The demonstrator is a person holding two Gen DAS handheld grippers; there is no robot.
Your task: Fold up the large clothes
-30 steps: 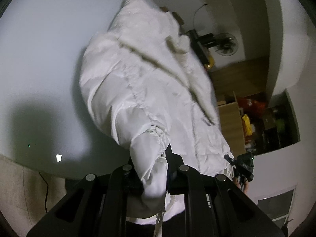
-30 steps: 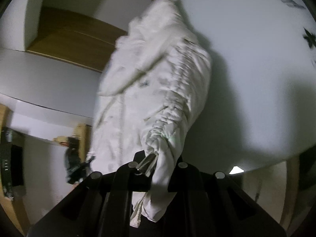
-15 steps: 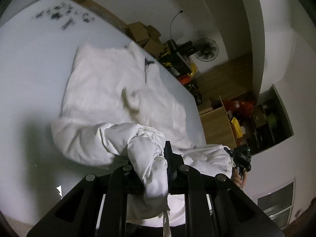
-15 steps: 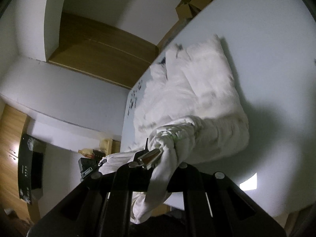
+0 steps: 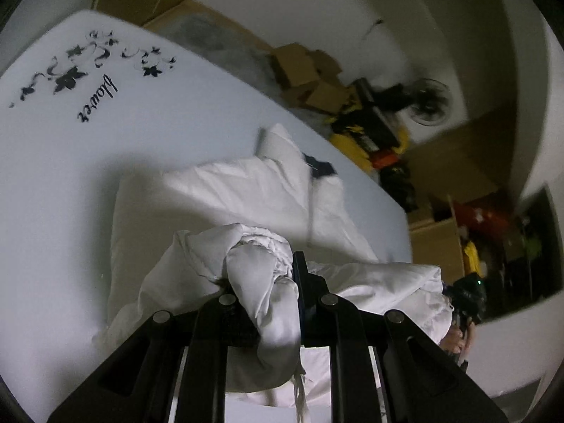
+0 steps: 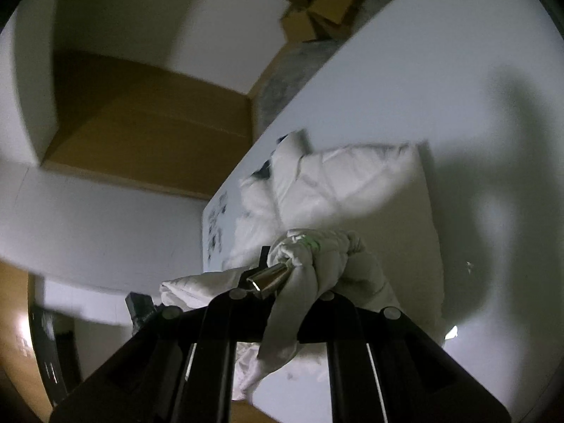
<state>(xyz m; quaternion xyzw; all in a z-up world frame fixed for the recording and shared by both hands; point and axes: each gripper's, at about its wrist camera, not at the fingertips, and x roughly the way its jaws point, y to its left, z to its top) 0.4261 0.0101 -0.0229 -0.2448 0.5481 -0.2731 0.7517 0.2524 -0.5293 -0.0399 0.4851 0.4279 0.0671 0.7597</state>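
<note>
**White padded jacket pinched at both ends over the table**

Jacket [image 5: 253,190] fabric, white and puffy, fills the lower middle of both wrist views. Most of it lies spread on the pale table [image 5: 105,148], its collar end toward the upper middle of the frame, where a small dark label [image 5: 322,169] shows against the white. The near edge rises off the surface into bunched folds at the bottom of each picture.

In the left wrist view, the left gripper [image 5: 268,282] has its jaws nearly closed on a thick twist of fabric at lower centre; cloth spills out below between the black fingers, and a thin drawstring dangles at the bottom edge. At the right edge of that frame, the right gripper [image 5: 465,296] appears small and dark, with a hand just under it, at the other end of the lifted hem.

In the right wrist view, the right gripper [image 6: 299,275] is likewise clamped almost shut on a gathered roll of jacket at lower centre. A metal cord tip [image 6: 271,278] juts out to the left of the bunch.

A black floral print [image 5: 84,70] with lettering marks the table at upper left of the left view. Cardboard boxes [image 5: 306,70] and a fan [image 5: 428,102] stand beyond the far edge, upper right.
</note>
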